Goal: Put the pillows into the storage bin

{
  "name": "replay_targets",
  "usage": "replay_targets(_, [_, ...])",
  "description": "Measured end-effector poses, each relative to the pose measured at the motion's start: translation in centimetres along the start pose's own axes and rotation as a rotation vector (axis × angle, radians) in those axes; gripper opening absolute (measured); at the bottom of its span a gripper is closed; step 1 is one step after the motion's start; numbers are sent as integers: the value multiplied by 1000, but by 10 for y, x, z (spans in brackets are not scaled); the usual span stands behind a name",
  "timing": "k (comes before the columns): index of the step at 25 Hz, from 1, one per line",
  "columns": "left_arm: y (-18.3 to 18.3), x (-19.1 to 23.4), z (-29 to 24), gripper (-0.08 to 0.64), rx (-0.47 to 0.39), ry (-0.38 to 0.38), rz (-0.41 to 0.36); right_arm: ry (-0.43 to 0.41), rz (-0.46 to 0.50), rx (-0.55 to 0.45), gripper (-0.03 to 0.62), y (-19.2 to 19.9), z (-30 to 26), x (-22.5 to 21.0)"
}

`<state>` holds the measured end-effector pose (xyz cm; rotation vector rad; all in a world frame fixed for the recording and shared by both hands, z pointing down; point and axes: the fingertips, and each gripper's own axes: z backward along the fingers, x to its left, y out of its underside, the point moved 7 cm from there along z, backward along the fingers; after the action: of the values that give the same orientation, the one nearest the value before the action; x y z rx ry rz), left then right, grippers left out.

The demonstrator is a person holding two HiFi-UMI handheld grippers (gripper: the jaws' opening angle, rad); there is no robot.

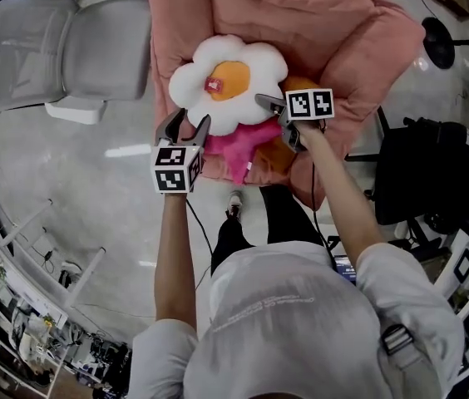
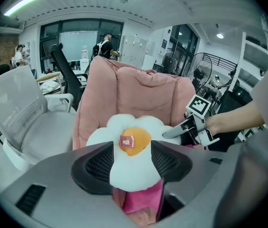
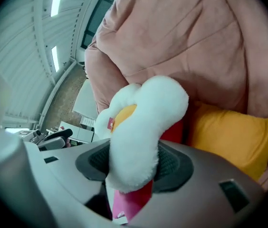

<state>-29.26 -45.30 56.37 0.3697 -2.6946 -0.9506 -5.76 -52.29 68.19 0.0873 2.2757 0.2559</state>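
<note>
Pinching the flower pillow's [image 1: 226, 81] petals between their fingers [image 2: 96, 163], left gripper [image 2: 131, 160] and right gripper [image 3: 131, 163] meet at the pink armchair's [image 1: 359, 48] front edge.

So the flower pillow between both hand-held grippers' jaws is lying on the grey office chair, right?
No. The flower pillow lies on the pink armchair, not the grey office chair beside it, as the head view shows. The left hand-held gripper and right hand-held gripper do each have it between their jaws.

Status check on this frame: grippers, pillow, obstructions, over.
Left gripper and right gripper each shut on a petal of the flower pillow. Lies over pink pillow, yellow pillow beside. Storage bin not in view.
</note>
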Motion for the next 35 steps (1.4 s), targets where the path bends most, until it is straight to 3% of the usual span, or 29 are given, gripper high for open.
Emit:
replay_targets(4, [-3, 2, 15, 262, -25, 3, -22, 6, 49, -73, 225, 0, 19, 19])
replay_targets(10, [-6, -1, 57, 259, -94, 1, -51, 16, 84, -259, 216, -4, 77, 64])
replay_targets(14, [-6, -10, 82, 259, -143, 17, -79, 65, 159, -354, 196, 7, 122, 90])
replay_targets(17, [-8, -24, 102, 259, -200, 44, -121, 48, 179, -458, 195, 23, 160, 108])
replay_targets(23, [7, -52, 156, 255, -263, 90, -200, 21, 212, -635, 195, 88, 230, 160])
replay_targets(27, [23, -81, 194, 244, -297, 114, -259, 31, 176, -758, 195, 148, 279, 174])
replay_targets(35, [52, -141, 241, 235, -337, 268, -366, 71, 93, -933, 195, 284, 347, 192])
